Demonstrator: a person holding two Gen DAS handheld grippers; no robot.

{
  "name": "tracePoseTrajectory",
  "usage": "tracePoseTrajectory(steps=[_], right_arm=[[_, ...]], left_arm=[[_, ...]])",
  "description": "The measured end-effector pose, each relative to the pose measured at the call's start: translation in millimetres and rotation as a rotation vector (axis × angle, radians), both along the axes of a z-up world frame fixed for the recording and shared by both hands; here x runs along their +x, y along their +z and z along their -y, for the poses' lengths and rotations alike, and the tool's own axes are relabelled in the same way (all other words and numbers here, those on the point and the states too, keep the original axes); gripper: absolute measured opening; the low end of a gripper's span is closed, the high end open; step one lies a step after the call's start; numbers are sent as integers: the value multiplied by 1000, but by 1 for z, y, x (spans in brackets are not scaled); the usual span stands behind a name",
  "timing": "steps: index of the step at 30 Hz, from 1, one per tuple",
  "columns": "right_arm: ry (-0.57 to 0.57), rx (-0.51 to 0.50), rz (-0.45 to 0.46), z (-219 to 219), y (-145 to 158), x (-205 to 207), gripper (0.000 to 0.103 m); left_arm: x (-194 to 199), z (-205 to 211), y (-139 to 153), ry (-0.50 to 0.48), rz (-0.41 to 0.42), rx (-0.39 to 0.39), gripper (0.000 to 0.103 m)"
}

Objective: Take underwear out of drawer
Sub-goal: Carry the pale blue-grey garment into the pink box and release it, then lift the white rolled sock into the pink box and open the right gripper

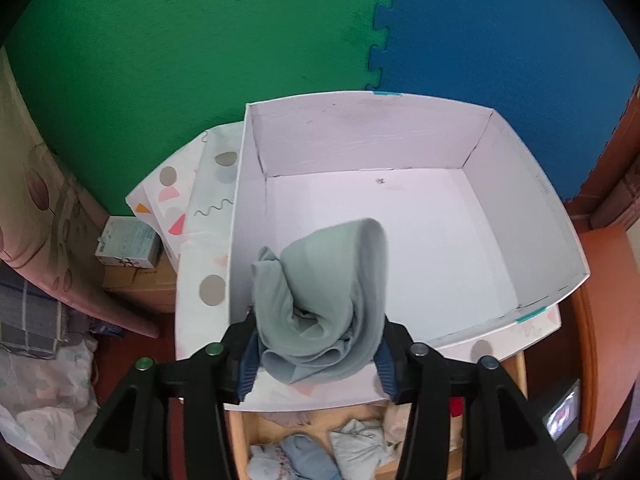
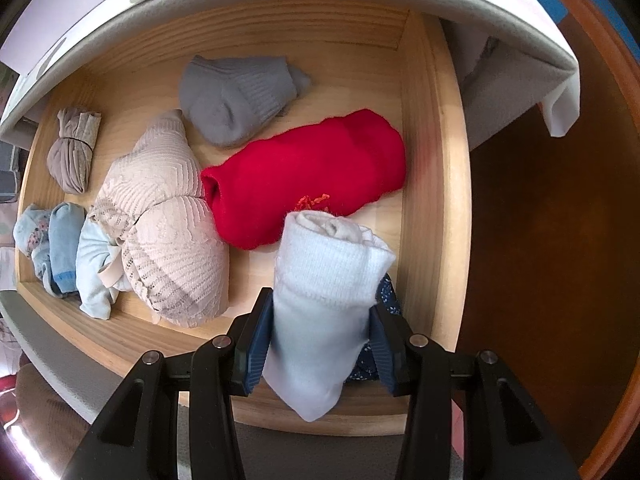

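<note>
A sage-green garment (image 1: 324, 300) stands loosely bunched between the fingers of my left gripper (image 1: 318, 364), over the near edge of a white cardboard box (image 1: 400, 240). The blue pads (image 1: 248, 368) flank the cloth without squeezing it, so the jaws are open. My right gripper (image 2: 318, 344) points down into the wooden drawer (image 2: 432, 160) and is shut on a white ribbed rolled garment (image 2: 324, 288), which sticks up from the jaws. In the drawer lie a red garment (image 2: 308, 176), a grey sock (image 2: 236, 96), a beige lace bra (image 2: 164, 216) and a taupe bundle (image 2: 74, 152).
Light blue pieces (image 2: 60, 240) fill the drawer's left corner, and a dark blue patterned cloth (image 2: 388, 292) lies under my right fingers. The box rests on a patterned lid (image 1: 208, 200) above the drawer. Green (image 1: 180, 60) and blue (image 1: 500, 40) foam mats lie beyond. Brown furniture (image 2: 540, 240) borders the right.
</note>
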State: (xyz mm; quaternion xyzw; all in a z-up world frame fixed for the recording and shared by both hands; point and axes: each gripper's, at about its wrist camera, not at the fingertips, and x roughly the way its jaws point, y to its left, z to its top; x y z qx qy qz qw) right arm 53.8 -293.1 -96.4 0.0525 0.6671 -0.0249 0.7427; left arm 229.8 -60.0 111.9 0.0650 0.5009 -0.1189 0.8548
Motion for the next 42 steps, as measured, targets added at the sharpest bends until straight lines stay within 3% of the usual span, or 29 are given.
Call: tracePoseTrajectory(steps=[5,13,20,25,31,37,42], right_arm=[[7,-15,24,-6,7,-4,42],[-7,-5,66,-3,18,-11,41],[-43,29,153,5,42,-25,41],[-42,30,172,9,58,-29,41],[-33,38,197,23,84,-22,41],[-3,39,209,17,108,-25,41],[20,24,266,20,151,-23,41]], left_arm=[[-7,-4,12,2,4,-85,58],[-33,-19,37,30,76,-69,59],[-66,-43,35,49,116,-34,59],[-101,-58,15,76,127,-37,59],[-148,-63,-30,123,160,0,59],[-170,-65,-79,175,139,56,59],[-178,-69,-109,212,116,83,59]])
